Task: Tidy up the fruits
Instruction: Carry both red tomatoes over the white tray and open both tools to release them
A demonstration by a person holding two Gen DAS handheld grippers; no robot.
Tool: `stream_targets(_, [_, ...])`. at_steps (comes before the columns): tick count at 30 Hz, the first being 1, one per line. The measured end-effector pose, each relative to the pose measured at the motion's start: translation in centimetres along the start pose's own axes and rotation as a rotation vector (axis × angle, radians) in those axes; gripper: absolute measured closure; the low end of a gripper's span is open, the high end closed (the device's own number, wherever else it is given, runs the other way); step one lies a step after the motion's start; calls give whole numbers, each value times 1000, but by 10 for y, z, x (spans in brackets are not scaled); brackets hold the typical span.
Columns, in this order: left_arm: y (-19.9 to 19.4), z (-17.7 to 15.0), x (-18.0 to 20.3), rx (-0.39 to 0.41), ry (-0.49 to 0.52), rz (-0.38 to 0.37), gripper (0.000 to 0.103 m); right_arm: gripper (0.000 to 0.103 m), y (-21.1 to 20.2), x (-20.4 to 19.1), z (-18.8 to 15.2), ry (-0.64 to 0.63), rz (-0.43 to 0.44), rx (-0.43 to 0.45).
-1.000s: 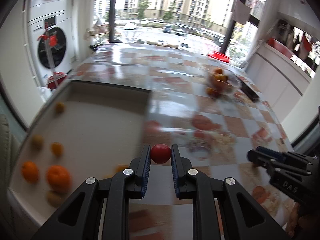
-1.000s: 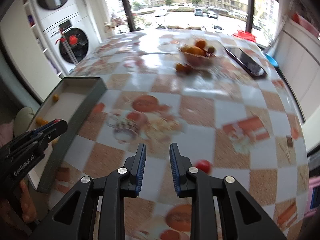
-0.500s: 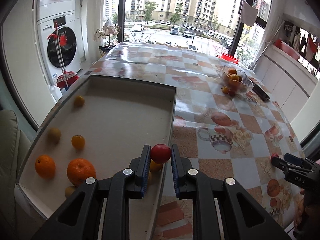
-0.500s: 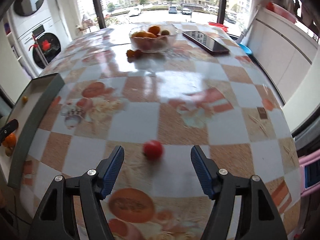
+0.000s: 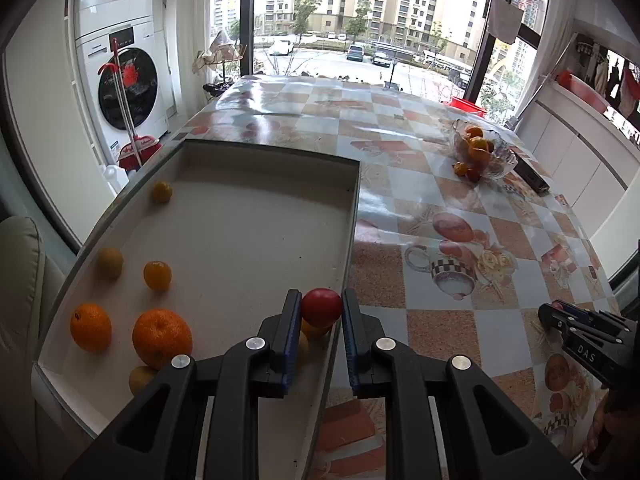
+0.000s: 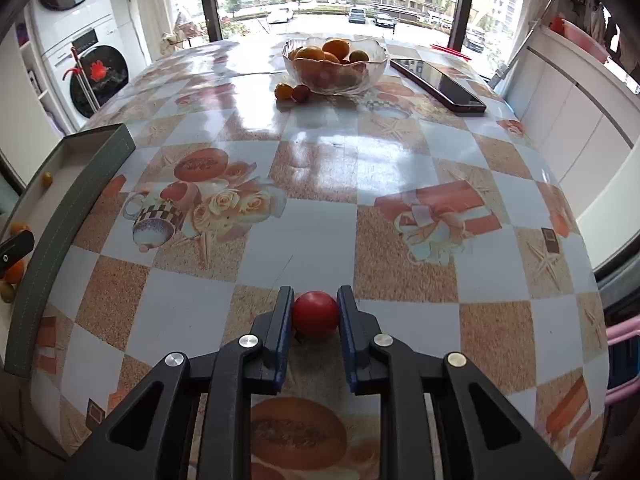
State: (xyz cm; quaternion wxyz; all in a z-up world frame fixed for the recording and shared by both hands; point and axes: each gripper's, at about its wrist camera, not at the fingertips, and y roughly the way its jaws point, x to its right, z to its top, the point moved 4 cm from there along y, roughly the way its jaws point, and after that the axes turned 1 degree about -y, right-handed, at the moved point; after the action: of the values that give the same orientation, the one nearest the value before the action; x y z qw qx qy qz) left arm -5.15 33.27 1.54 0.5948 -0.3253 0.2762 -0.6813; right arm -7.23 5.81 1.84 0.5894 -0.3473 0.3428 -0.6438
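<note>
Fruits come first: your left gripper (image 5: 321, 312) is clamped on a red tomato (image 5: 321, 307) above the tray's (image 5: 347, 236) near corner to drop it in, while your right gripper (image 6: 315, 312) has pinched a second tomato (image 6: 315, 314) on the table (image 6: 320, 168).

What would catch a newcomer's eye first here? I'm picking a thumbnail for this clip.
Two matching red fruits, each clamped between black tongs: the left tongs hold one red fruit over the near corner of the tray, the right tongs grip another red fruit down on the checkered tablecloth. Next come the oranges scattered in the tray and the glass bowl of fruit at the table's far end.
</note>
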Motion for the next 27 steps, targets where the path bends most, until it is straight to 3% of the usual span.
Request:
stream_targets(5, [0, 2, -5, -3, -5, 6, 82, 79, -7, -6, 2, 50, 110, -29])
stream_targets(9, [-1, 9, -12, 1, -11, 24, 82, 79, -20, -30, 20, 19, 169, -10])
stream_targets(22, [4, 27, -73, -28, -42, 148, 82, 79, -25, -181, 73, -198, 391, -27])
stream_targets(27, [17, 23, -84, -63, -45, 164, 82, 79, -6, -226, 78, -246, 437, -91])
